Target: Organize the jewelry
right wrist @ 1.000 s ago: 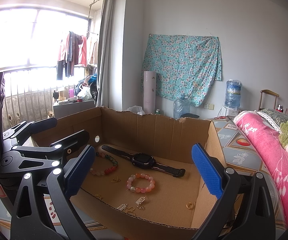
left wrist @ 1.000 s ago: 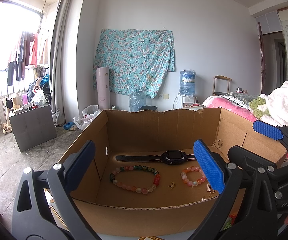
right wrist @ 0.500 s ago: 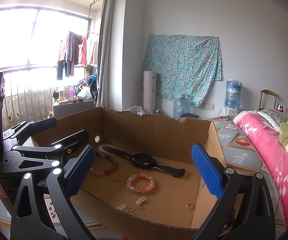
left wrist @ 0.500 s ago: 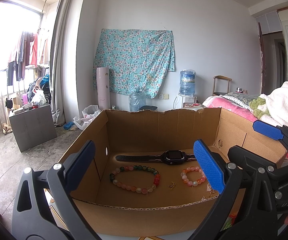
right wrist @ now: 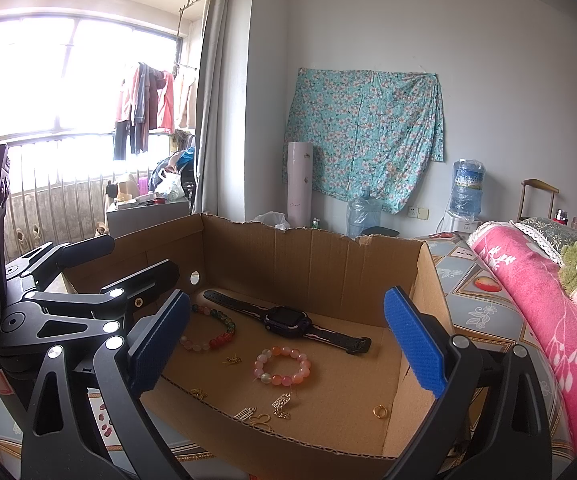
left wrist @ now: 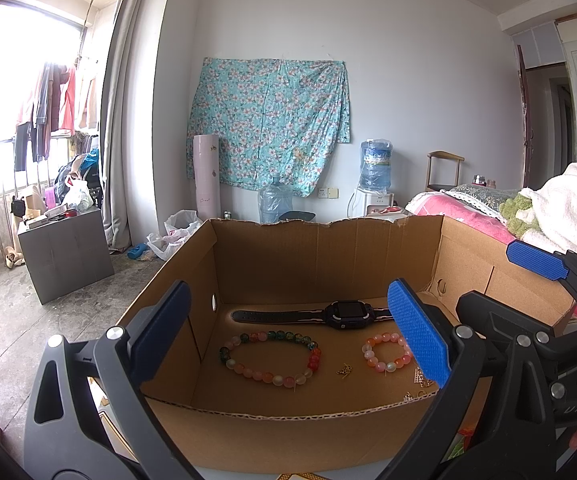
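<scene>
Jewelry lies loose on the floor of a cut-down cardboard box (left wrist: 312, 420). Taking the watch (left wrist: 348, 314) as the landmark: it lies flat along the back wall, strap stretched out both ways. Just in front of it, toward the left wall, is the long bracelet (left wrist: 268, 356) of mixed beads; in front and to the right is the small pink bracelet (left wrist: 386, 352). Between the two bracelets sits a tiny gold charm (left wrist: 344, 369). Nearer the front wall, well forward of the watch, are more gold charms (right wrist: 264, 412) and a gold ring (right wrist: 379, 412).

Judging from this, nothing is picked yet and no sorting place shows in either view. The risks look plain: the charms and ring are small and flat, so wide pads may slide over them or pinch cardboard instead; a bracelet taken by one bead could swing or slip; and the box's front wall stands between the claws and the pieces, so a low reach could knock or push the box.

Both claws hover outside the front wall, pointing into the box. The left claw (left wrist: 288, 344) is spread wide and empty. The right claw (right wrist: 284, 348) is likewise spread and empty, just beside the left one, its blue pad (left wrist: 536, 259) showing in the left view.
</scene>
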The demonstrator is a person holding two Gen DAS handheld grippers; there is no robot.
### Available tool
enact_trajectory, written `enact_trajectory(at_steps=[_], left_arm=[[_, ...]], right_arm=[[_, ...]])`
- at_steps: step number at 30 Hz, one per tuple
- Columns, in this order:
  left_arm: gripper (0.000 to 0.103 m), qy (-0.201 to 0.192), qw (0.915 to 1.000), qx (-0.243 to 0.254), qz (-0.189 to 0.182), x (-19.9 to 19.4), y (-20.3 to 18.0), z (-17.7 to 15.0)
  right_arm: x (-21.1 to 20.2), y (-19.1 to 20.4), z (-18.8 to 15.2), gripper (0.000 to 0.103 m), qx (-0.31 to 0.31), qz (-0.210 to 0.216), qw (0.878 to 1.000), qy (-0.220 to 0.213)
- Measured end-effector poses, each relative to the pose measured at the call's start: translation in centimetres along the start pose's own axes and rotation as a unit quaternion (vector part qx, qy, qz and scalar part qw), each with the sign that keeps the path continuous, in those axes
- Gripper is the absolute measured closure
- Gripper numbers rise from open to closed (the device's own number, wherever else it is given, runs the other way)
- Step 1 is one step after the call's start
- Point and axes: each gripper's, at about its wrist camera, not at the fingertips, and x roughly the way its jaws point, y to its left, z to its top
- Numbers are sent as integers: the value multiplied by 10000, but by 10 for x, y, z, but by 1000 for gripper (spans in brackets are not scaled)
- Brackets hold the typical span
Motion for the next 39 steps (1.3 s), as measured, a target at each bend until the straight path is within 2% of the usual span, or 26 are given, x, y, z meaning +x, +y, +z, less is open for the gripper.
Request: enact_trajectory(at_steps=[39], left_arm=[[8,0,10000,0,2,0,0,0]], right_arm=[[-1,2,0,8,0,0,10000,0]])
